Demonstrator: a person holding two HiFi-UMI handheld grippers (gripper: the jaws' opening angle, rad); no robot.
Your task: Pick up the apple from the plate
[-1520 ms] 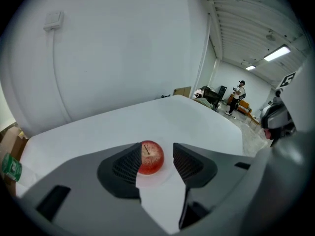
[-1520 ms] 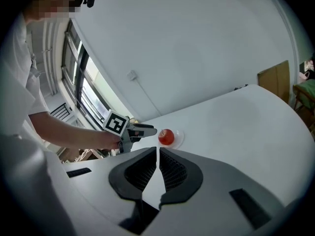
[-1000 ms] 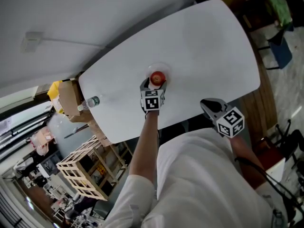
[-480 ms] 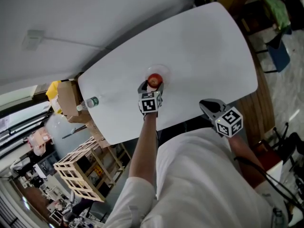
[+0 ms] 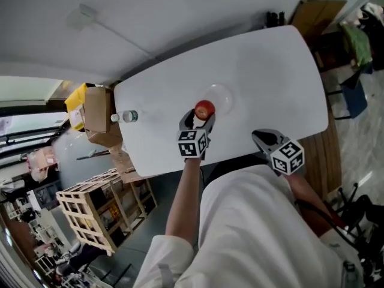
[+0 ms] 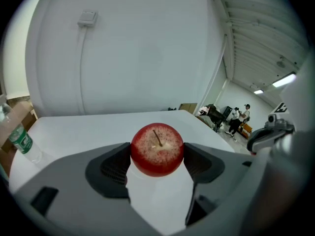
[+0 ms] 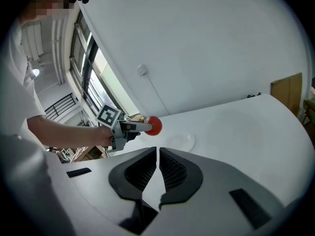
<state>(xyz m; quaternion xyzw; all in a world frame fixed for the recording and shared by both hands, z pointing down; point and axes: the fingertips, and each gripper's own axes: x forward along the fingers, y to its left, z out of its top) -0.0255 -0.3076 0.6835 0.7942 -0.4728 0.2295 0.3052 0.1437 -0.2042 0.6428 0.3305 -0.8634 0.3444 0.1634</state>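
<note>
A red apple (image 6: 157, 149) with a short stem sits between the pads of my left gripper (image 6: 157, 157), which is shut on it. The apple (image 5: 204, 109) hangs in the air above the table, just in front of the white plate (image 5: 221, 96). From the right gripper view the apple (image 7: 154, 125) shows lifted clear of the plate (image 7: 180, 141), with my left gripper (image 7: 147, 126) round it. My right gripper (image 5: 261, 138) hovers at the table's near edge; its jaws (image 7: 157, 167) stand together with nothing between them.
The white table (image 5: 270, 71) stretches away to the right. A clear water bottle (image 5: 125, 117) lies near its left corner, beside a cardboard box (image 5: 96, 113). A wooden crate (image 5: 96, 206) stands on the floor below, and a chair (image 5: 351, 65) at the far right.
My left gripper has risen with the apple, which has left the plate. The right gripper has shifted only slightly.
</note>
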